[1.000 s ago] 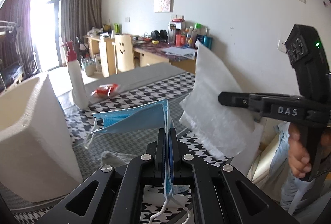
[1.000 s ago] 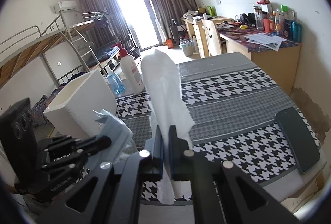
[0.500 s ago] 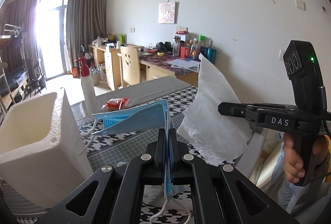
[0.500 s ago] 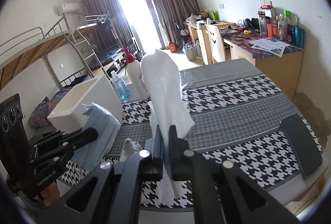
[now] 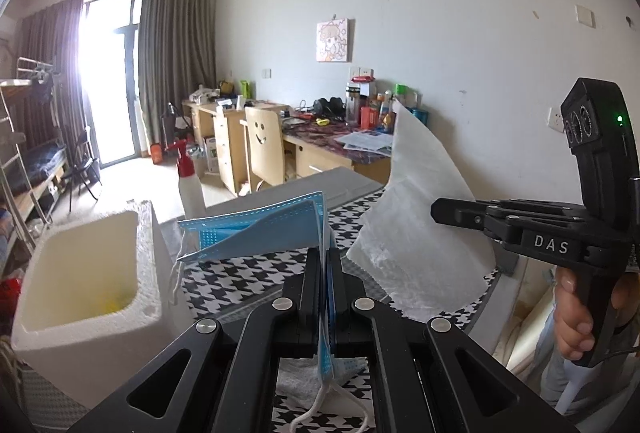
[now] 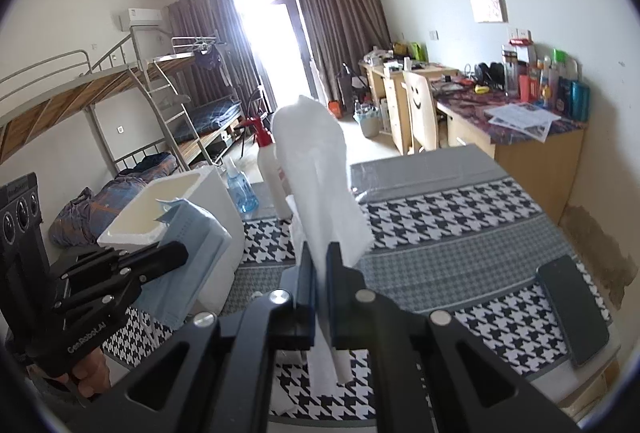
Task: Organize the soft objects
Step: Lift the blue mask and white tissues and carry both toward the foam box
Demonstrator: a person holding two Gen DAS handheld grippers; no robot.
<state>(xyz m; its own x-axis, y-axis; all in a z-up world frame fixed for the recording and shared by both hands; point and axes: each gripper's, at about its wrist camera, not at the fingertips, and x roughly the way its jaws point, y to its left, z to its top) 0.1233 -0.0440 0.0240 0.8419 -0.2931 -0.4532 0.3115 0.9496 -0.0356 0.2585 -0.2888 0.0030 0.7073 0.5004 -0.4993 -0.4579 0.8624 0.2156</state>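
A blue face mask (image 5: 276, 229) is clamped between the closed fingers of the left gripper (image 5: 324, 265); most of the mask fans out to the left beyond the fingertips, while its lower edge and white ear loops hang down behind the jaws. In the right wrist view the same mask is seen draped from the left gripper (image 6: 176, 257) just in front of a white foam box (image 6: 176, 201), whose open top (image 5: 80, 273) is seen to the left of the mask and slightly below it.

A white tissue sheet (image 6: 320, 173) is pinched between the shut fingers of the right gripper (image 6: 320, 265); the sheet stands up above the fingertips and a strip of it trails down between the finger bases. From the left wrist view the tissue (image 5: 420, 233) is seen held aloft by the right gripper (image 5: 440, 211), well clear of the houndstooth tablecloth (image 6: 460, 225).

A white spray bottle with a red nozzle (image 6: 268, 169) and a blue bottle (image 6: 240, 189) are set on the table behind the box. A dark phone (image 6: 572, 309) is laid near the right edge of the table
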